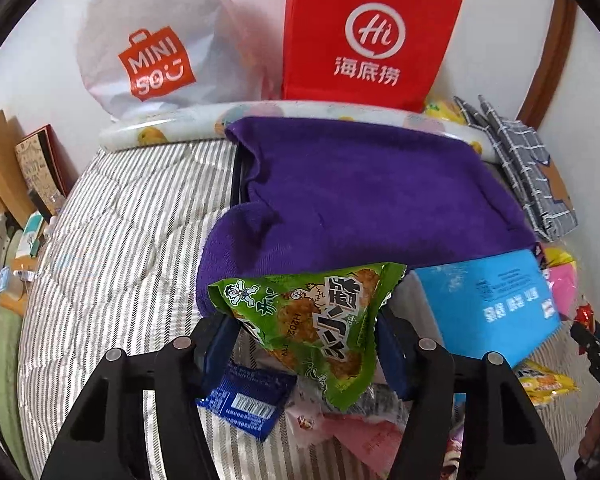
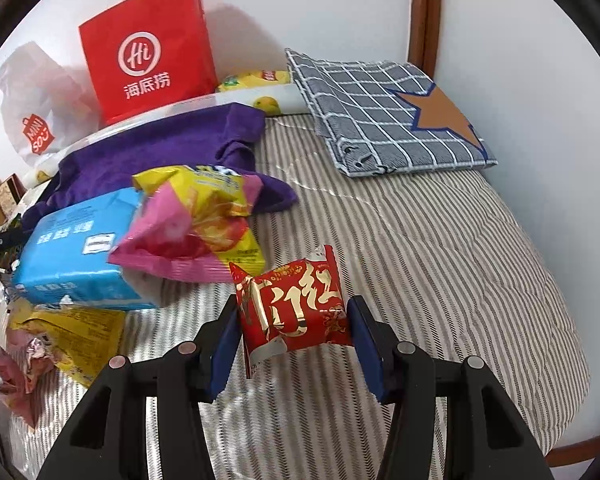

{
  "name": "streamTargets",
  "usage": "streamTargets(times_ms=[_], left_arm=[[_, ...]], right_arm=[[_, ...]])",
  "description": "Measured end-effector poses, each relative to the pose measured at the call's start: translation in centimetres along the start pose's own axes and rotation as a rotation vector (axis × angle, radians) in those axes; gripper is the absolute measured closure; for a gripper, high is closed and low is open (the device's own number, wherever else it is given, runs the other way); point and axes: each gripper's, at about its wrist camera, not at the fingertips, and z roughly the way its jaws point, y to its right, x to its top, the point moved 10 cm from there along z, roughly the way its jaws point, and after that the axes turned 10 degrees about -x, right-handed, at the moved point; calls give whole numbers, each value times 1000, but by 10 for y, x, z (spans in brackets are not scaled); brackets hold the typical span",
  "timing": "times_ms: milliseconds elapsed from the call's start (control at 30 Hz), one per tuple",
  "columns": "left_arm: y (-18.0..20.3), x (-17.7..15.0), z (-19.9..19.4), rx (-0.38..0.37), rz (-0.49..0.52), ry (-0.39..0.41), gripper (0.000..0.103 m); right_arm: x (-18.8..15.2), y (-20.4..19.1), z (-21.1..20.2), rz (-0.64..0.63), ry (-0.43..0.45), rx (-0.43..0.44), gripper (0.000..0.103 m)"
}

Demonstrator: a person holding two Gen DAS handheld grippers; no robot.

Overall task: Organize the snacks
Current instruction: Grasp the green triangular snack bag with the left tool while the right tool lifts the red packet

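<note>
Both grippers loaded, both over the striped bed (image 2: 440,264), snack heap on its left half in the right wrist view.

Risks:
- Left gripper (image 1: 306,330) has the green snack packet (image 1: 312,316) pinched across its width, but the packet sits skewed — one corner sticks up past the right finger, the bottom tail hangs below the pads. Crinkly film, off-centre grip: my read is it could rotate or slide out on a fast swing.
- Right gripper (image 2: 292,324) is clamped on the red snack packet (image 2: 296,308). The packet is puffy and buckled between the pads; a harder squeeze could burst it or crush the contents.
- The blue pack (image 1: 488,304) lies just beside the left gripper's right finger, with loose wrappers under the green packet — dragging low could snag them.
- No obvious sorted pile visible, so the drop spot is a guess. The red paper bag (image 2: 148,52) stands at the far edge by the wall, purple cloth (image 1: 360,192) in front of it.

Position: green packet between the left fingers, lifted above the heap. Red packet centred between the right fingers, top edge poking forward beyond the tips, clear of the bed.
</note>
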Motion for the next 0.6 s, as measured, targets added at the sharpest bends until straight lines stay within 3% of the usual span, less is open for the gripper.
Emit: streamTargets(times_ms=[600], left_arm=[[34, 5, -54, -111, 6, 56, 41]], right_arm=[[48, -49, -49, -56, 132, 96, 53]])
